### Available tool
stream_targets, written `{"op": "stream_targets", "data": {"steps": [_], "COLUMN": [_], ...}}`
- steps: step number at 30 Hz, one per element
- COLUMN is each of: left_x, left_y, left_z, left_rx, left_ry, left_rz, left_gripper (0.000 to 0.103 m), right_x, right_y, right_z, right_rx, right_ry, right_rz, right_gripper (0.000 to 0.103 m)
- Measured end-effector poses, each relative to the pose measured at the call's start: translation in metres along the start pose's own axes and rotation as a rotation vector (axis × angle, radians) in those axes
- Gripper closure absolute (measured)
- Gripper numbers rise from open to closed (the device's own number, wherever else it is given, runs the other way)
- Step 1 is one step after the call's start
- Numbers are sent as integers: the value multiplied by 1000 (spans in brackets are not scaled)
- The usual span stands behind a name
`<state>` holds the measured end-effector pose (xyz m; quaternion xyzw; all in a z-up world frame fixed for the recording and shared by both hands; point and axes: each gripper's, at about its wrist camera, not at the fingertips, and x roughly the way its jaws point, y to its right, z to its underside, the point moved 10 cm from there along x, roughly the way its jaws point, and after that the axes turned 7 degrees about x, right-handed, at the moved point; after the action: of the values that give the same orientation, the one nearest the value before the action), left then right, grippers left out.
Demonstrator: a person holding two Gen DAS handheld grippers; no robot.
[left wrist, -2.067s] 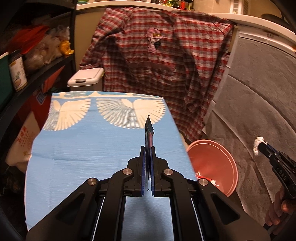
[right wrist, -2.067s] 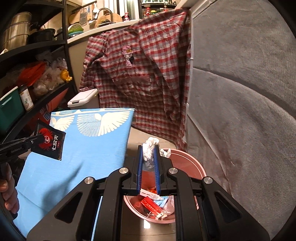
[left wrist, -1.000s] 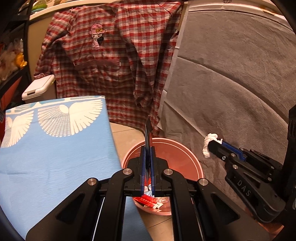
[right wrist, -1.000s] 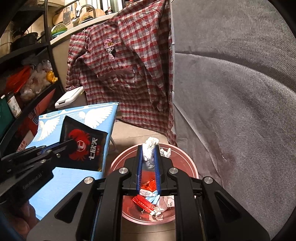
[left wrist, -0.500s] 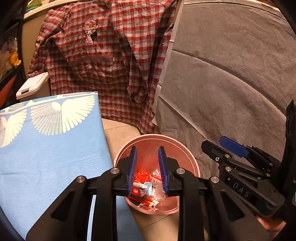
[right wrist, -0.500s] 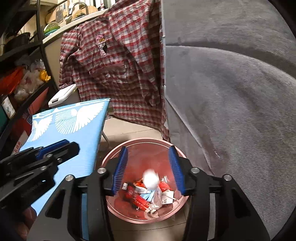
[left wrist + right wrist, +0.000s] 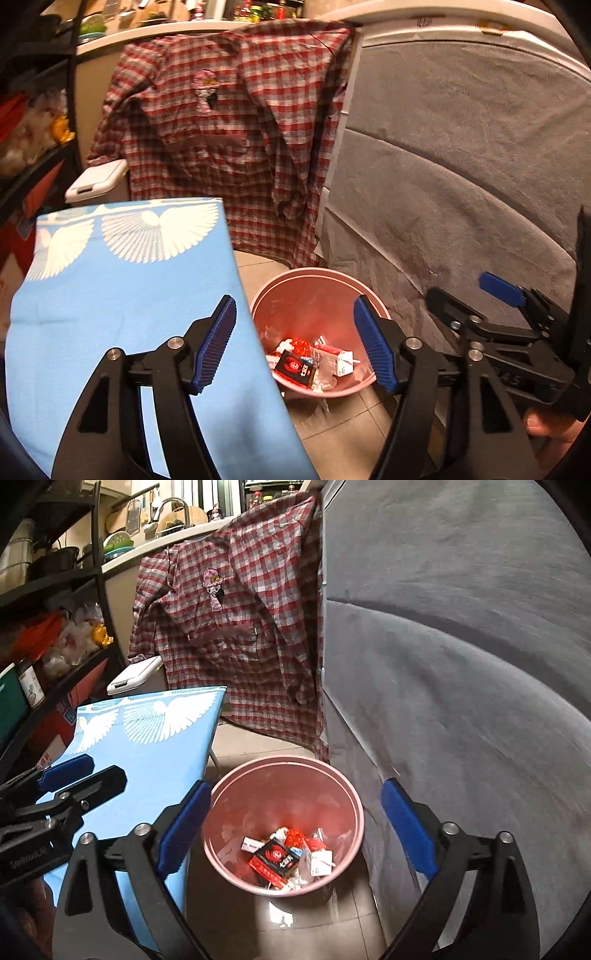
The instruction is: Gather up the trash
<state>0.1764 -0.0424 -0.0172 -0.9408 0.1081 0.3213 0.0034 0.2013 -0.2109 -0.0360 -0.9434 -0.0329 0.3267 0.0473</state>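
A pink trash bin (image 7: 295, 277) stands on the tiled floor between the blue table and a grey covered surface; it also shows in the right wrist view (image 7: 280, 762). Inside lie a black and red wrapper (image 7: 275, 860), also seen in the left wrist view (image 7: 295, 365), and several other scraps and small cartons (image 7: 338, 360). My left gripper (image 7: 295, 345) is open and empty above the bin. My right gripper (image 7: 295, 829) is open and empty above the bin too. Each gripper shows at the edge of the other's view.
A table with a blue cloth with white wing prints (image 7: 110, 295) stands left of the bin. A red plaid shirt (image 7: 229, 129) hangs behind. A grey covered surface (image 7: 461, 184) rises on the right. A black shelf with goods (image 7: 48, 646) and a white lidded bin (image 7: 135, 674) stand at left.
Both grippers opened over the bin. The left one dropped the black and red wrapper and the right one dropped the white crumpled tissue; both now lie in the bin.
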Motion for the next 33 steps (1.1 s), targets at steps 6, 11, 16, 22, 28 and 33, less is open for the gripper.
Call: {"op": "stream_targets", "data": {"steps": [6,11,16,22,28,33], "left_x": [-33,-53,-74,-98,-98,-91], "left_y": [-4,3,6,5,7,4], "left_z": [26,48,62,71,74,78], "left_rx": [-47,-56,-58,-55,-27,-31], "left_ry": [19,19,23,31,17,-10], "left_rz": [-70,-122,-158,-184,-208,-220], "left_gripper": [26,18,12,8,8,8], "right_x": [-36,-69,-96,-110,-109,-106], "right_y": [21,32,32,18,22,21], "right_z": [17,25,36,52,55,58], "right_rx": [-11,31,32,-57,-47,-61], "right_ry": [37,78,105,102,89,80], "right_rz": [65,67,74,100,105,111], "right_gripper": [6,5,5,5,5,5]}}
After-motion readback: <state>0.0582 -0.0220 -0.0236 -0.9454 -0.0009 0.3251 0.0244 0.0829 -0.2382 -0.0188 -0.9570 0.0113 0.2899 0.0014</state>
